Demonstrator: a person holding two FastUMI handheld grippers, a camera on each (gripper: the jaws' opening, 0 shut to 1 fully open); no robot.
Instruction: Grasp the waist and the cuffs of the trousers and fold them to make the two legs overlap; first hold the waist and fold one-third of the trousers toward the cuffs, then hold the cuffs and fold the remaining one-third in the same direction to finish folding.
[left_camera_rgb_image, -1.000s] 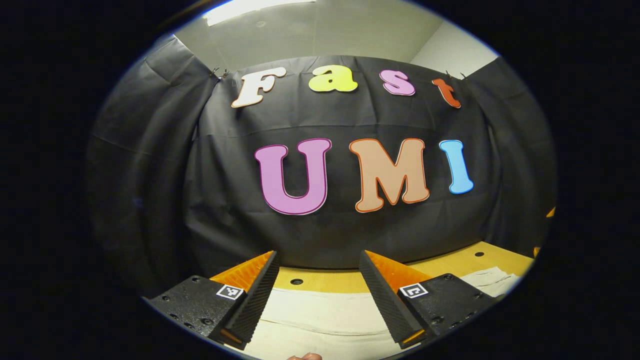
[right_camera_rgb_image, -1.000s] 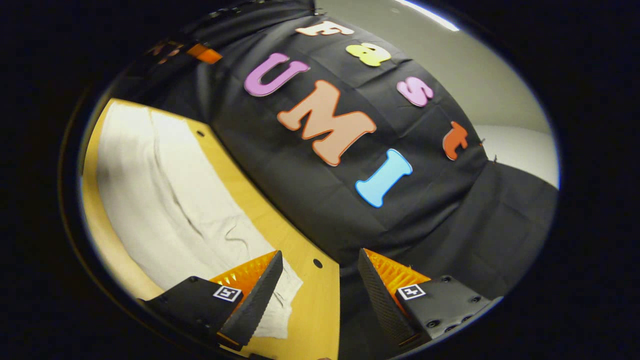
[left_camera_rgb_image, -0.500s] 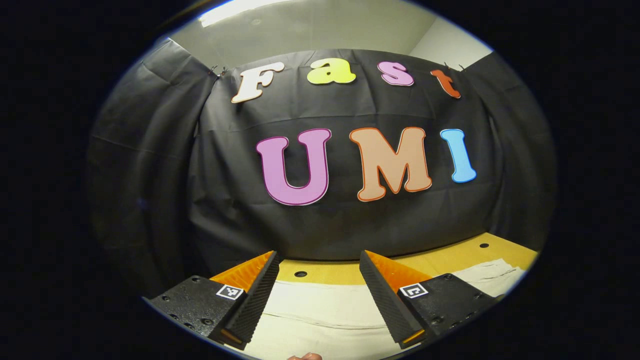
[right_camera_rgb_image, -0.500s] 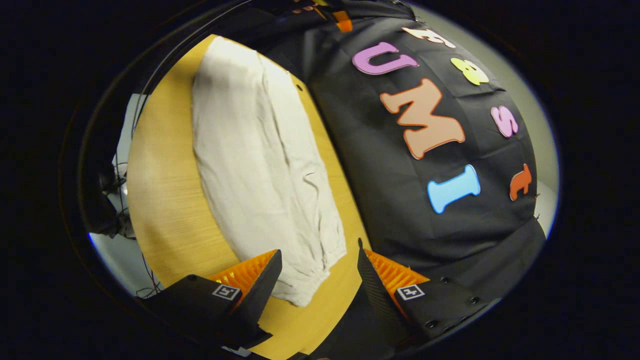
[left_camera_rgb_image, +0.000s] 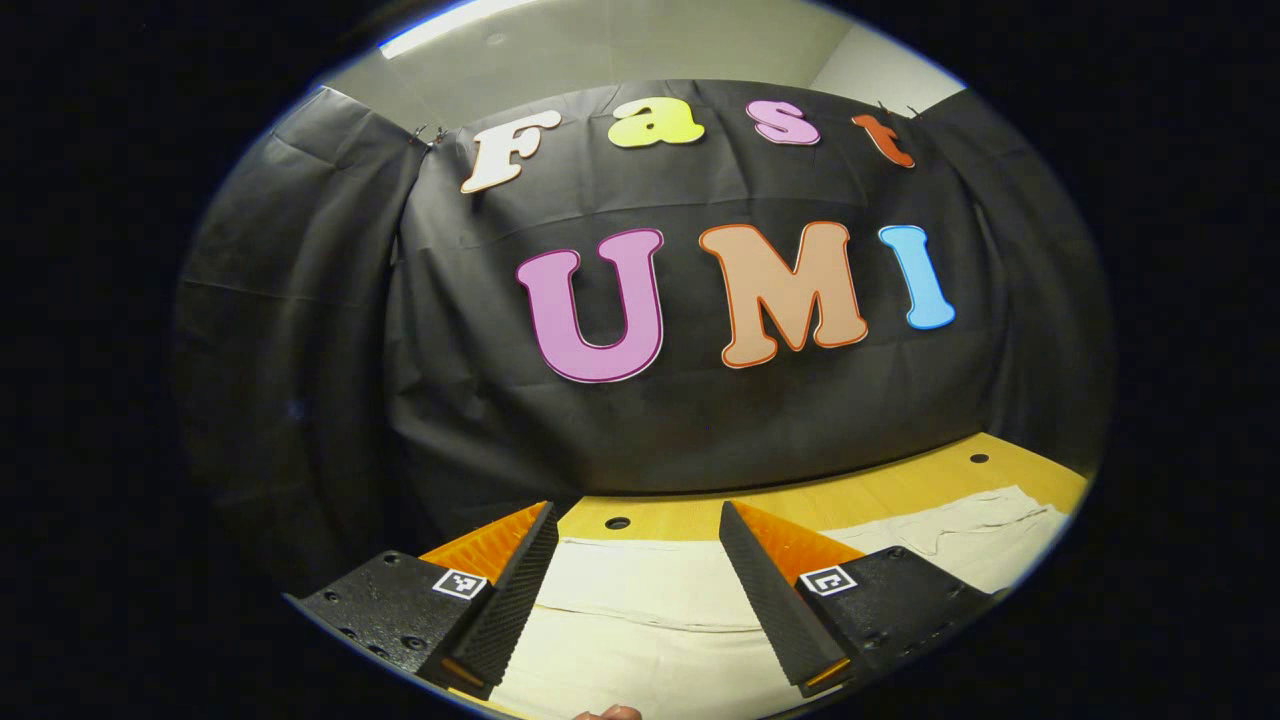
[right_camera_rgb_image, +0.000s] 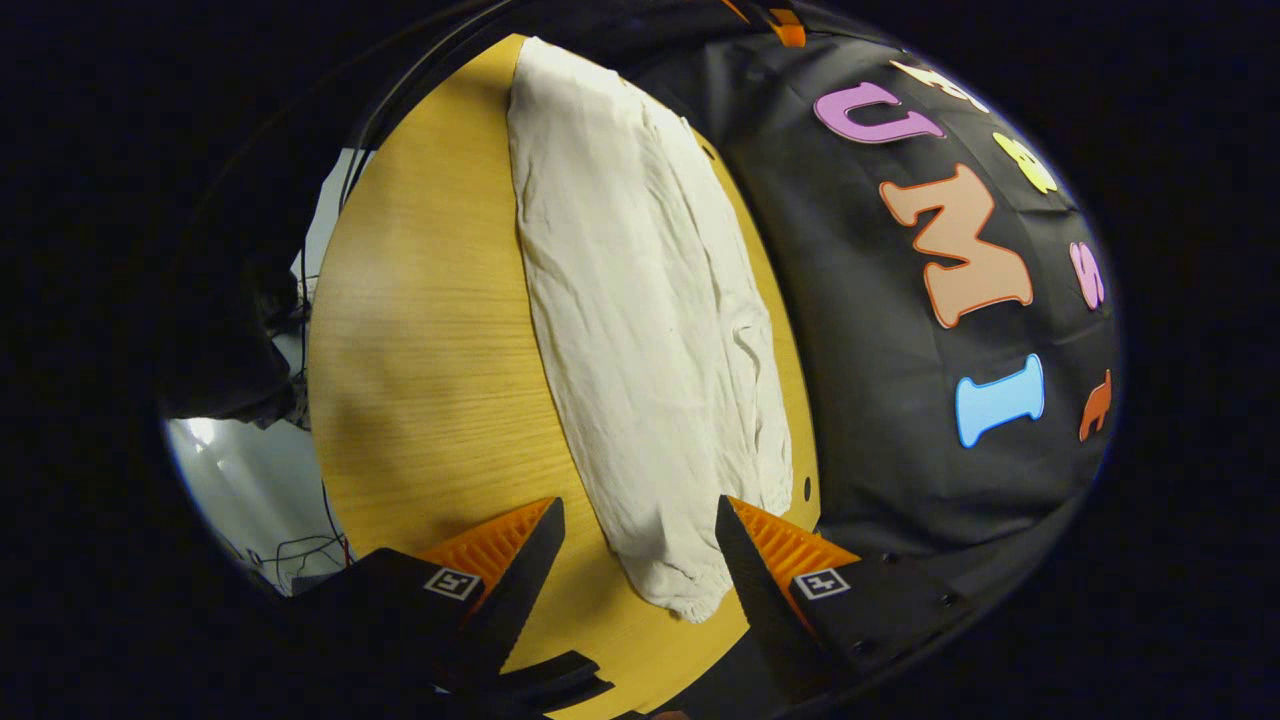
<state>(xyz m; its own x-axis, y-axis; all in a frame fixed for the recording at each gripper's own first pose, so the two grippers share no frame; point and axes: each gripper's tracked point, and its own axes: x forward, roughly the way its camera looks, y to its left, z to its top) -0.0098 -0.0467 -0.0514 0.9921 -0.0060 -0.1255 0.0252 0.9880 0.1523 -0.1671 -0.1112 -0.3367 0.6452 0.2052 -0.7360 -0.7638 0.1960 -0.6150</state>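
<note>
A yellow wooden table (right_camera_rgb_image: 420, 330), with small round holes near its back edge, bore pale cream trousers (right_camera_rgb_image: 640, 320) lying flat lengthwise along the black cloth wall (right_camera_rgb_image: 880, 400).

The long pale cloth trousers (right_camera_rgb_image: 650, 330) lie flat on the yellow wooden table (right_camera_rgb_image: 430, 330), running from 12 to 6 o'clock in the right gripper view, the black cloth wall (right_camera_rgb_image: 880, 400) at 3 o'clock.

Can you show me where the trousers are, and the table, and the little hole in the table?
trousers (right_camera_rgb_image: 640, 300): right gripper view, middle of the pale cloth.
table (right_camera_rgb_image: 430, 330): right gripper view, bare wood beside the trousers.
hole (left_camera_rgb_image: 617, 523): left gripper view, the dark round opening.
</note>
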